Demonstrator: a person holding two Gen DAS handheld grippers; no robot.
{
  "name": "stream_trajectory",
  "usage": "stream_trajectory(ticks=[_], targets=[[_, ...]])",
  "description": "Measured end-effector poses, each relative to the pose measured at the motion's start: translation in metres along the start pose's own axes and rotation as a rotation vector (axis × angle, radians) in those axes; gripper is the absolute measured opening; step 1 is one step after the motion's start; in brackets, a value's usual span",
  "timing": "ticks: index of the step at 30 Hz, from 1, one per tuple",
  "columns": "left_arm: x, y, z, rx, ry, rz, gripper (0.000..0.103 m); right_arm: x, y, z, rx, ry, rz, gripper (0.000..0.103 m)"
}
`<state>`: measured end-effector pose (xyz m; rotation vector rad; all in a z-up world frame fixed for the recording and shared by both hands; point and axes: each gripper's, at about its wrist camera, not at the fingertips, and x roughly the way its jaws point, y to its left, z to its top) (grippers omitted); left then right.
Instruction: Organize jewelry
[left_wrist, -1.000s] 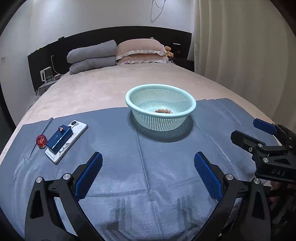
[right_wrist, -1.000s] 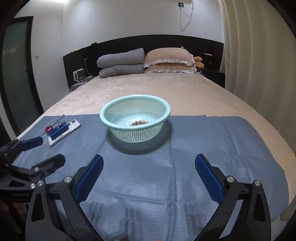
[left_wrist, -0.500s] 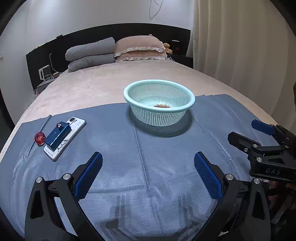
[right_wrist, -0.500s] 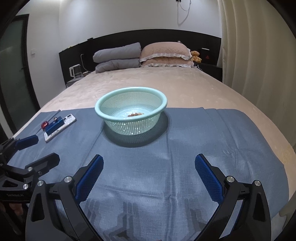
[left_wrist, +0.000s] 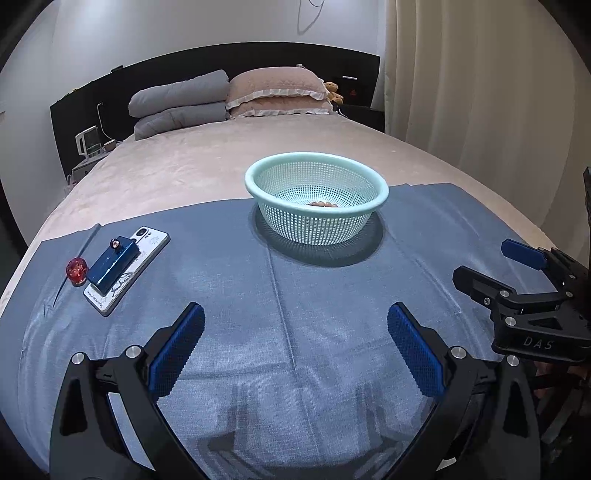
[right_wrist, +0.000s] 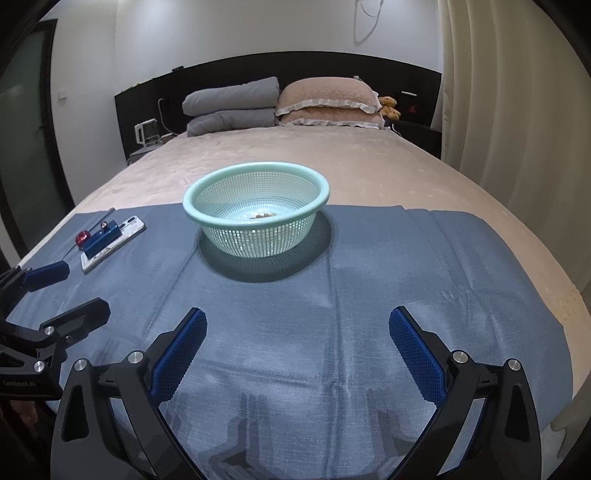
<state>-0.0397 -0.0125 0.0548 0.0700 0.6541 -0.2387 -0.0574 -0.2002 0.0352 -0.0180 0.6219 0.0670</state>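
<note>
A mint-green mesh basket (left_wrist: 258, 177) (right_wrist: 192, 206) stands on a blue cloth (left_wrist: 295, 295) (right_wrist: 369, 277) on the bed. A brown bead bracelet (left_wrist: 323, 204) (right_wrist: 263, 215) lies in its bottom. At the cloth's left, a red bead ornament (left_wrist: 77, 268) (right_wrist: 82, 236) lies beside a blue box (left_wrist: 110, 266) (right_wrist: 101, 238) on a white phone (left_wrist: 151, 242) (right_wrist: 135, 223). My left gripper (left_wrist: 295, 347) is open and empty above the near cloth. My right gripper (right_wrist: 297, 350) is open and empty, to its right.
Grey and pink pillows (left_wrist: 229, 96) (right_wrist: 280, 103) lie at the dark headboard. A curtain (left_wrist: 480, 92) (right_wrist: 517, 110) hangs at the right. A kettle (left_wrist: 88, 144) stands on a nightstand at the left. The beige bedspread (left_wrist: 203, 158) stretches beyond the cloth.
Both grippers have drawn back and dropped a little, so the basket sits higher and slightly farther in both views. Nothing on the cloth has moved.
</note>
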Motion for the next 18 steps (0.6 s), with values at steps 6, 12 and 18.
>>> stream_trajectory(ticks=[6, 12, 18], targets=[[0.0011, 0.003, -0.0007, -0.01, 0.017, 0.007, 0.097, -0.0026, 0.0001, -0.0001, -0.004, -0.005, 0.001, 0.095], [0.0007, 0.0025, -0.0007, -0.009, 0.022, 0.001, 0.097, -0.0022, 0.0006, -0.0006, -0.011, -0.001, 0.005, 0.095], [-0.0005, 0.0005, -0.0014, -0.001, 0.019, -0.001, 0.097, -0.0039, -0.0018, -0.0001, 0.0, -0.007, 0.001, 0.095]])
